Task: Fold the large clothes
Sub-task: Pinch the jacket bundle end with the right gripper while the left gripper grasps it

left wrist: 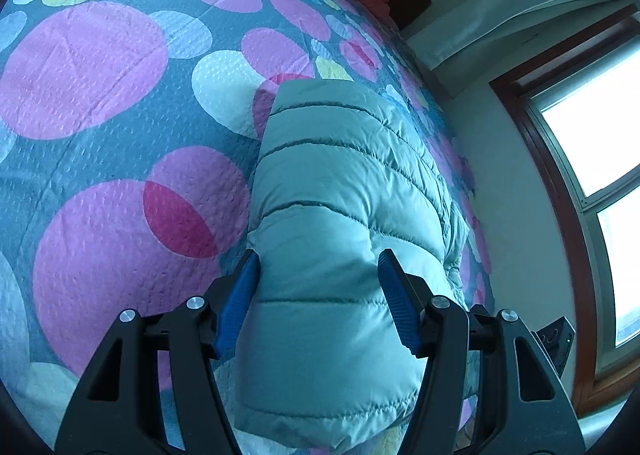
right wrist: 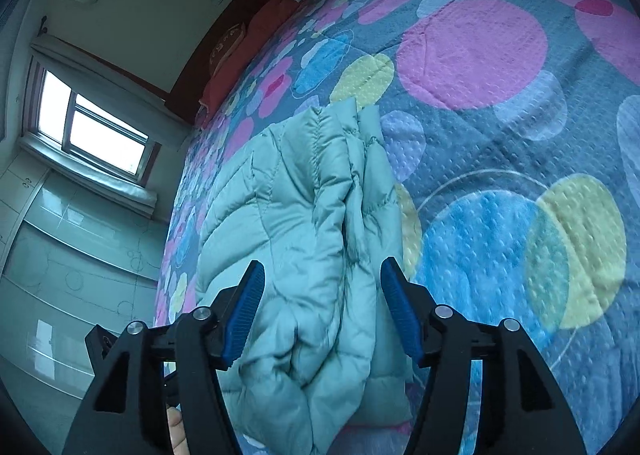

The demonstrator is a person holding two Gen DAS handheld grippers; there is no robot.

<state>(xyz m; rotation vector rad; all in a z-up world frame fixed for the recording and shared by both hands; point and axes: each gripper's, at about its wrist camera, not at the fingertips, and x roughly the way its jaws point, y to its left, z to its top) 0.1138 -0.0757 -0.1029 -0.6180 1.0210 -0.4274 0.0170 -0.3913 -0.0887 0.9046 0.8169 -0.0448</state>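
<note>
I am looking down at a wide bed [left wrist: 100,103] covered by a grey-blue quilt printed with pink, blue and yellow circles. It fills most of both views, with a window [right wrist: 92,135] and pale wall beyond one edge and a red pillow [right wrist: 240,55] at the far end.

The pale green padded jacket [left wrist: 332,183] lies on the quilt near the window-side edge, already gathered into a long narrow bundle. From the left wrist camera I see a smooth quilted panel on top. From the right wrist camera the same jacket [right wrist: 304,215] shows crumpled layers with a deep crease running along it.

I judge I am between folds: the long sides look brought in, and the bundle now needs folding across its length.

My left gripper [left wrist: 318,271] is spread apart, its blue pads straddling the bundle; I cannot tell whether they brush the cloth, but nothing is pinched. My right gripper [right wrist: 322,281] is likewise released, with puffy fabric lying between the pads and no clamp on it.

The next move calls for a grasp on the near end with both grippers, deep enough to catch every layer, since the slick, springy filling may slide or puff back.

Nothing else lies on the quilt to obstruct me. The bed edge beside the jacket is the one thing to mind.
</note>
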